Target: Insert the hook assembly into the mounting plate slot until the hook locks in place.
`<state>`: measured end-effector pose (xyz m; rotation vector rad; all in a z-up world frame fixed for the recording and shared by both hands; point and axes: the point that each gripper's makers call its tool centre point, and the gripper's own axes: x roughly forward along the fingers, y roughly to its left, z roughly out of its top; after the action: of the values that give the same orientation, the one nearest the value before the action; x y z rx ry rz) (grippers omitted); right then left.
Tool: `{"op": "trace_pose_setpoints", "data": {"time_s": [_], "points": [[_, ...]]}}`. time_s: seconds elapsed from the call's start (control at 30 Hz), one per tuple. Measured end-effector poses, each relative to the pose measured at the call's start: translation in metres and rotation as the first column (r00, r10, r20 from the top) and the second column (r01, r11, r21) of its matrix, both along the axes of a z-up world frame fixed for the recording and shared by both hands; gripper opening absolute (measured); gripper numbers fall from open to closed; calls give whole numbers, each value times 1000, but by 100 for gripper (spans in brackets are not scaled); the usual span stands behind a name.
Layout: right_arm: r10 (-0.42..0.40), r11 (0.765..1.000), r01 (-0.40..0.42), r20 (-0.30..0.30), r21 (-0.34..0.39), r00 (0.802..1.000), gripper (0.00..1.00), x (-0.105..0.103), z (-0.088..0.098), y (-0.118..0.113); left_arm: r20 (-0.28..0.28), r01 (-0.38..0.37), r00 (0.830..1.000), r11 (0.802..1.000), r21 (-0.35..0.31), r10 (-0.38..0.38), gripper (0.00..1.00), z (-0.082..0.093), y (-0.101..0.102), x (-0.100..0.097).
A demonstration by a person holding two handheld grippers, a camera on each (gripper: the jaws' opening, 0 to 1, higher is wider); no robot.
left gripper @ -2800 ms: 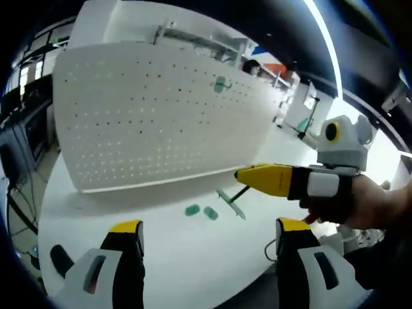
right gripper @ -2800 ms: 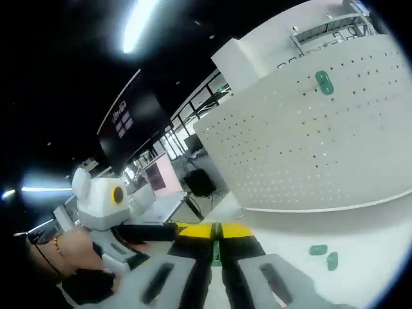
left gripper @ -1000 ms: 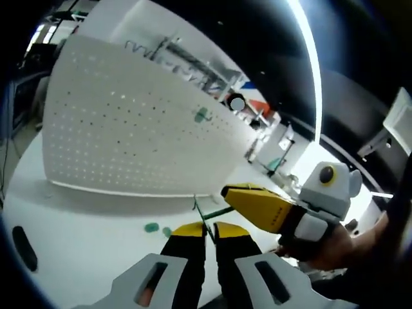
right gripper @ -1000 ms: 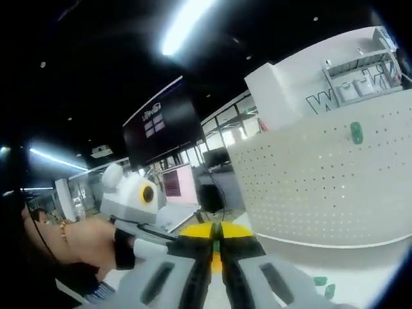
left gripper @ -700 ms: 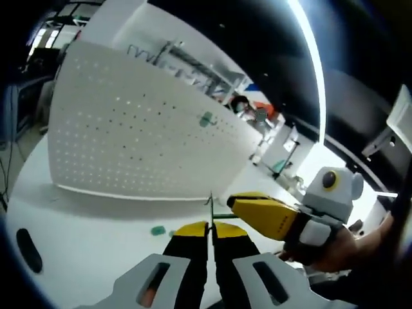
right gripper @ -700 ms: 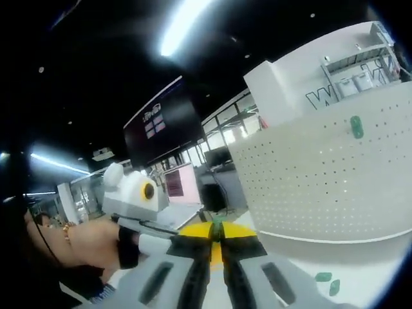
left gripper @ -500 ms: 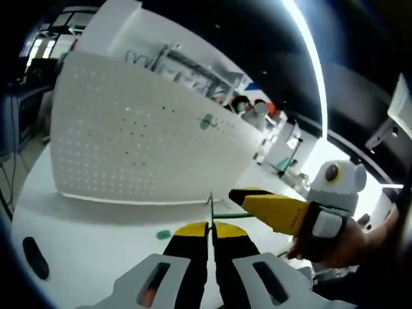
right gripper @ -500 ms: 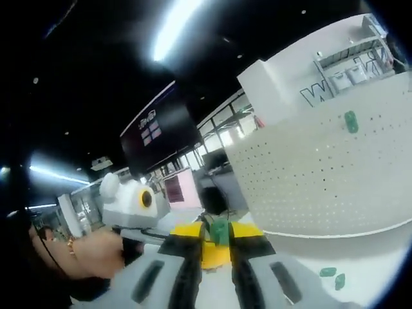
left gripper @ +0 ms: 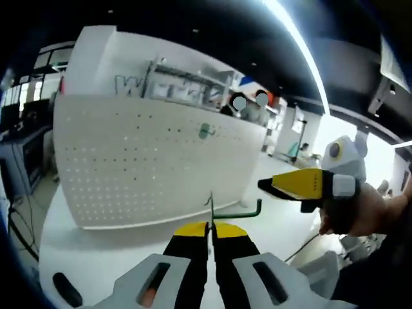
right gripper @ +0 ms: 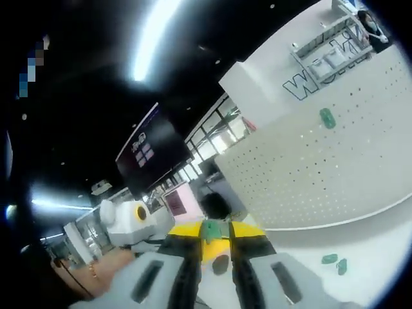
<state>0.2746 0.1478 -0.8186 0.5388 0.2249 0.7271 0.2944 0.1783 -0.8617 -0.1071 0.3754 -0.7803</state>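
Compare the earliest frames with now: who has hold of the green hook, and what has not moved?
The left gripper, open at first, has shut on the green hook. The right gripper, which carried it, has let go, opened slightly and drawn back. The pegboard with its green piece and the two green pieces on the table are unchanged.

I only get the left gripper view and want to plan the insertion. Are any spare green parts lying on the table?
Observer: Yes, two small green pieces lie on the table in front of the pegboard.
Operator: Is the right gripper empty?
Observer: Its jaws stand slightly apart with something green between their tips. I cannot tell whether they grip it.
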Motion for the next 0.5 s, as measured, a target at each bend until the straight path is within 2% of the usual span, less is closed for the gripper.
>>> {"op": "trace_pose_setpoints", "data": {"time_s": [0.17, 0.27, 0.5], "points": [[28, 999, -29, -21, -23, 999, 13, -1, -9, 10, 49, 24, 998, 999, 35, -26, 1, -1, -5, -4], [42, 999, -42, -35, -21, 999, 13, -2, -13, 14, 75, 35, 997, 999, 35, -37, 1, 2, -8, -7], [54, 999, -54, -37, -3, 998, 12, -3, -11, 18, 116, 50, 992, 997, 57, -56, 1, 5, -17, -8]]}}
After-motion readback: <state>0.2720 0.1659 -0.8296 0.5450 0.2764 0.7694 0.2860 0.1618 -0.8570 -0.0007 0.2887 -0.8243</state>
